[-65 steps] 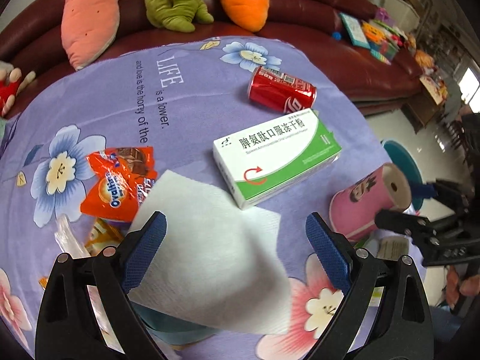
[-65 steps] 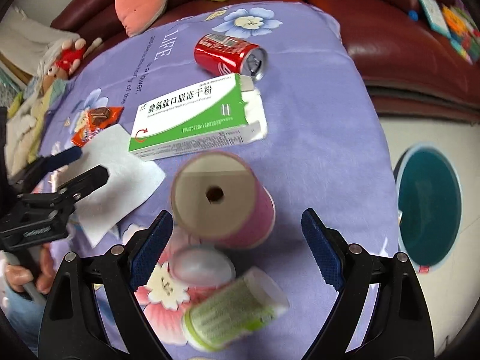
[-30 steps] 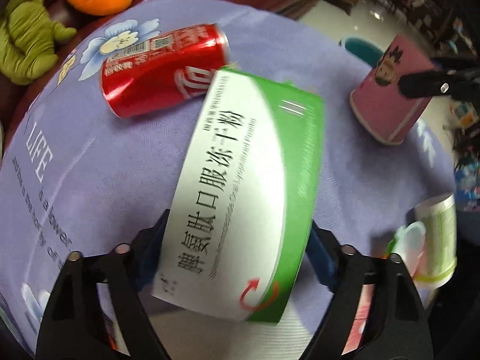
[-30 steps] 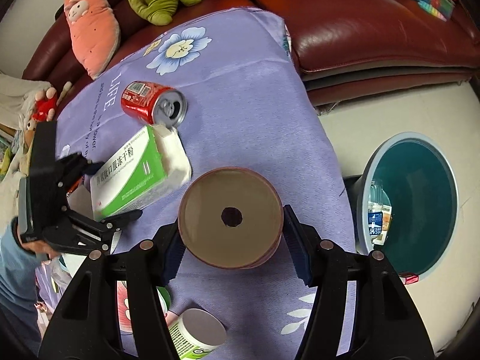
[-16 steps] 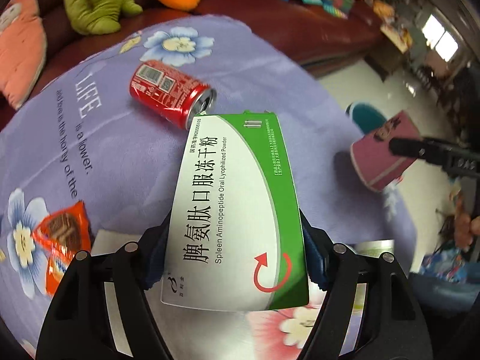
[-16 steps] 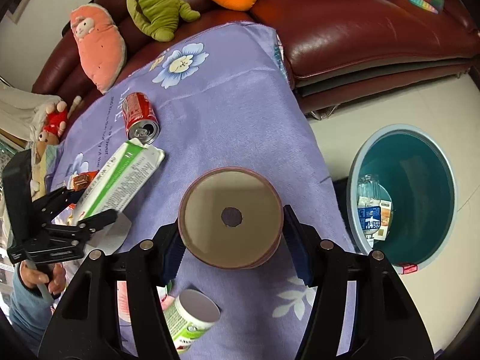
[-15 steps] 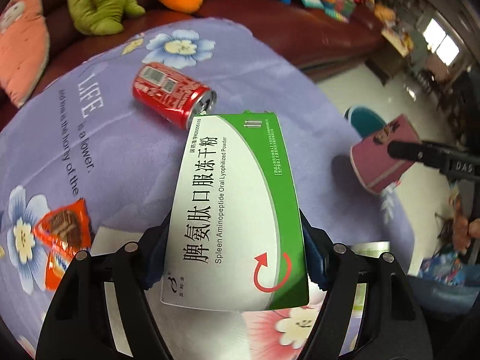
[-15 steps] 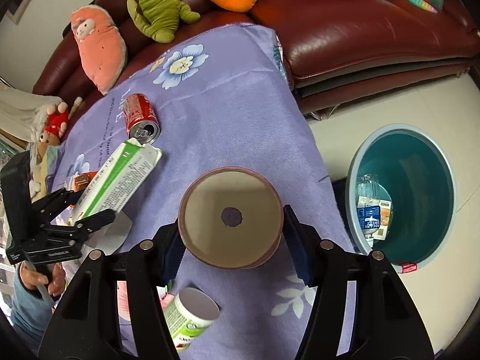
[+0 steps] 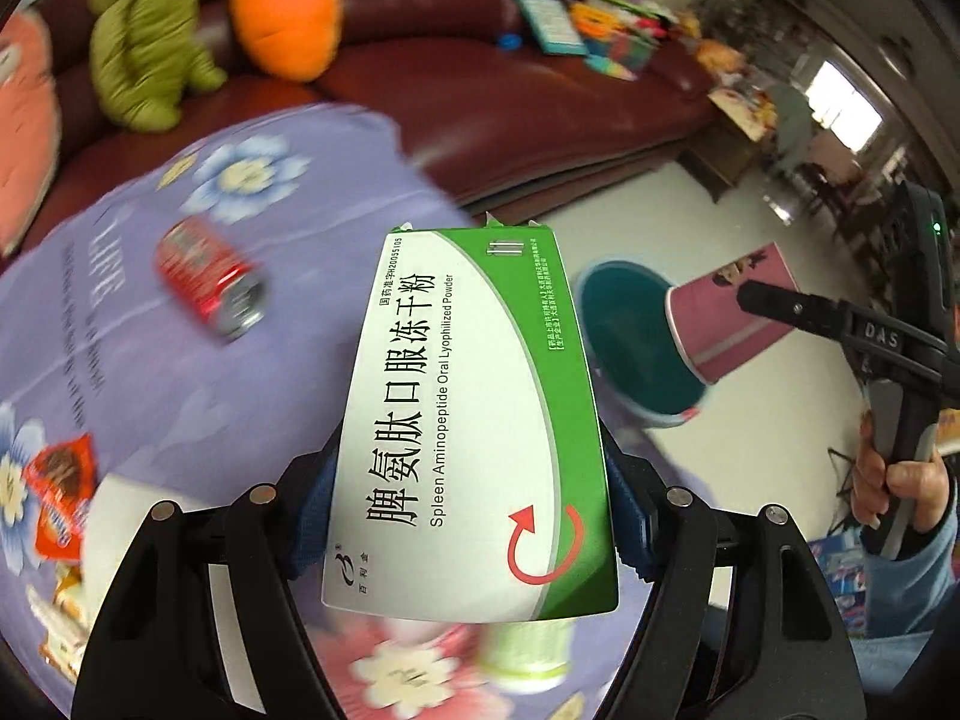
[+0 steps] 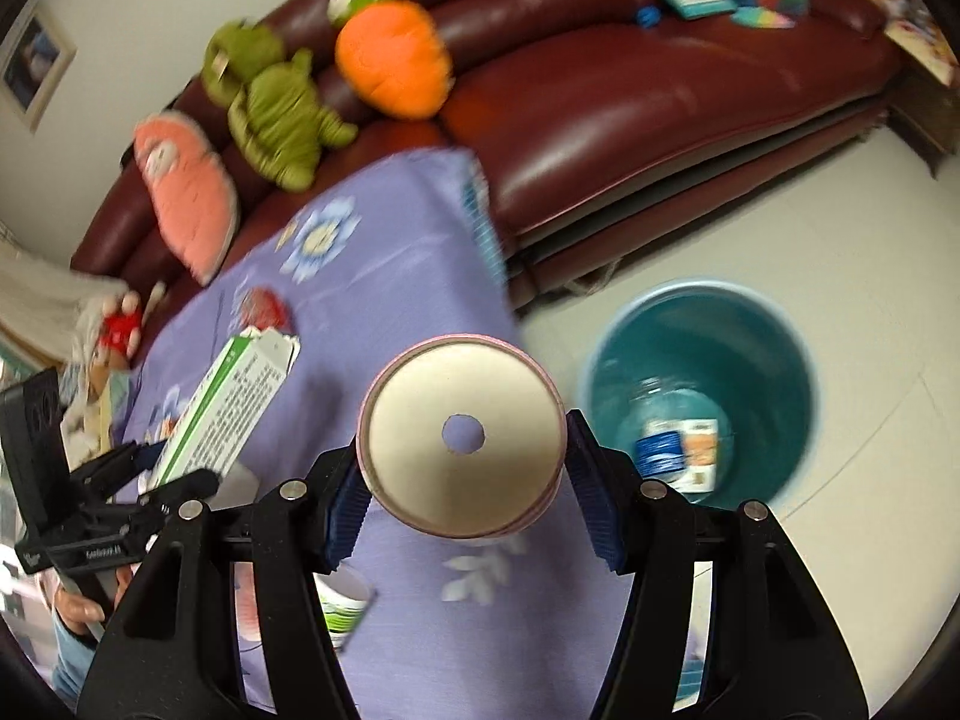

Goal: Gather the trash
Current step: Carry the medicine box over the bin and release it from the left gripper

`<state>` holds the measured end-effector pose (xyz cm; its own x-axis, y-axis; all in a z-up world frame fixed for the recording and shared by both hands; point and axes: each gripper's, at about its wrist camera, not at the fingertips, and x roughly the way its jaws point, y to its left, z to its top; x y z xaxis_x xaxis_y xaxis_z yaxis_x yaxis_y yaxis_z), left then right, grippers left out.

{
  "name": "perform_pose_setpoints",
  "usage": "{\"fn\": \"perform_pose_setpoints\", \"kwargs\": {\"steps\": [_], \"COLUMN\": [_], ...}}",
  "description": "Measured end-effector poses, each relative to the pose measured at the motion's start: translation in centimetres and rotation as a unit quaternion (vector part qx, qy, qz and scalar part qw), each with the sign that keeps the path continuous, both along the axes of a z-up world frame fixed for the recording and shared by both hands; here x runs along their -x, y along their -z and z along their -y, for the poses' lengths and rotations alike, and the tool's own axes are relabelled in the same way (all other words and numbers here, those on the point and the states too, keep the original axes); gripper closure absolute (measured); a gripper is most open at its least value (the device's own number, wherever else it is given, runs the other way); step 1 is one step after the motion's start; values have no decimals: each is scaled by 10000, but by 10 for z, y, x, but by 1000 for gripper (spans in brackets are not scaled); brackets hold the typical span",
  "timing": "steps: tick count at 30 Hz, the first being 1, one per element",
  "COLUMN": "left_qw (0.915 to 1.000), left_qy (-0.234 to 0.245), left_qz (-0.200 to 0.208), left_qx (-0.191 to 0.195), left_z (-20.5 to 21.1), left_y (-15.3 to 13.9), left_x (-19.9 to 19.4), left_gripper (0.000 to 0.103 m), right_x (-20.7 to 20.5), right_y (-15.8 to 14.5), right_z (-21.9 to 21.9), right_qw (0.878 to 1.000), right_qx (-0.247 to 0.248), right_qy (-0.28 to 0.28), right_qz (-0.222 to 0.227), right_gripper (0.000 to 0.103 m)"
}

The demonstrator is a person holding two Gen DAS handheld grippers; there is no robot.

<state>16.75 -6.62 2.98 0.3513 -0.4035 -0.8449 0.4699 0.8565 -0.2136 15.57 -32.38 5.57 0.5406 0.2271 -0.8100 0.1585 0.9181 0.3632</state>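
Observation:
My left gripper (image 9: 468, 516) is shut on a green and white medicine box (image 9: 474, 420) and holds it in the air above the purple table's right side. The box also shows in the right wrist view (image 10: 234, 396). My right gripper (image 10: 462, 492) is shut on a pink paper cup (image 10: 462, 438), bottom toward the camera, at the table's right edge. In the left wrist view the cup (image 9: 732, 318) hangs beside a teal trash bin (image 9: 630, 342). The bin (image 10: 702, 402) stands on the floor and holds some trash.
A red soda can (image 9: 210, 282), an orange snack wrapper (image 9: 60, 492), a white tissue (image 9: 120, 516) and a green-labelled cup (image 10: 342, 606) lie on the purple flowered tablecloth (image 10: 420, 276). A dark red sofa (image 10: 630, 90) with plush toys is behind.
Both grippers have swung to the right toward the bin with the box and the cup in them. The bin is now closer and larger in both views.

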Motion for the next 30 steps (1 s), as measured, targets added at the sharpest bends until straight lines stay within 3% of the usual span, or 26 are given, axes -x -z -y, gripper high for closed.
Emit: {"fn": "perform_pose_setpoints", "kwargs": {"steps": [6, 12, 22, 30], "left_qw": [9990, 9962, 9901, 9860], "left_qy": [455, 794, 1121, 1206], "left_qz": [-54, -230, -648, -1030], "left_qx": [9, -271, -544, -520], "left_z": [81, 152, 231, 276], "left_y": [1, 22, 75, 112], "left_x": [3, 1, -16, -25], "left_gripper": [29, 29, 29, 26], "right_x": [24, 40, 51, 43], "right_y": [-6, 6, 35, 51], "right_z": [63, 111, 167, 181], "right_qw": [9983, 9964, 9934, 9923], "right_qx": [59, -29, -146, -159], "right_qy": [555, 839, 1130, 1198], "right_qz": [176, 152, -86, -287], "right_gripper": [46, 46, 46, 46]}}
